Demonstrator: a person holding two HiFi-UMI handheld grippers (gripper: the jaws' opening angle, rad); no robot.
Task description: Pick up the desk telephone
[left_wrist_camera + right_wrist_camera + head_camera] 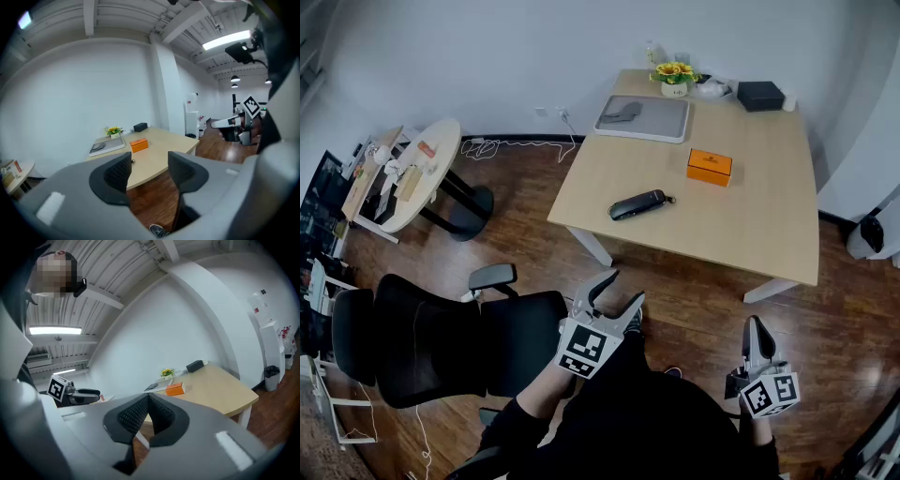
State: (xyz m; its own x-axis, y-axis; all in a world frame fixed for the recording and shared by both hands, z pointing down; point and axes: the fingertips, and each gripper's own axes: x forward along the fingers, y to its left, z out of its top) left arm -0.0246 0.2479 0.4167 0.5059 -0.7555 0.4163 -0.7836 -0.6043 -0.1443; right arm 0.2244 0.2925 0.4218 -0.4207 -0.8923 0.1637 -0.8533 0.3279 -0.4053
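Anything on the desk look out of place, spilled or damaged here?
Nothing looks spilled or broken. The one mildly odd thing is a dark oblong item lying askew on its own toward the near edge of the desk, apart from the things grouped at the far side.

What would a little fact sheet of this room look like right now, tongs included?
Left tongs: open, empty
Right tongs: shut, empty
Table: wooden, ahead of both tongs, not touched by either
On table: orange box, grey tray, yellow flowers, black box, black oblong object
At person's left: black office chair
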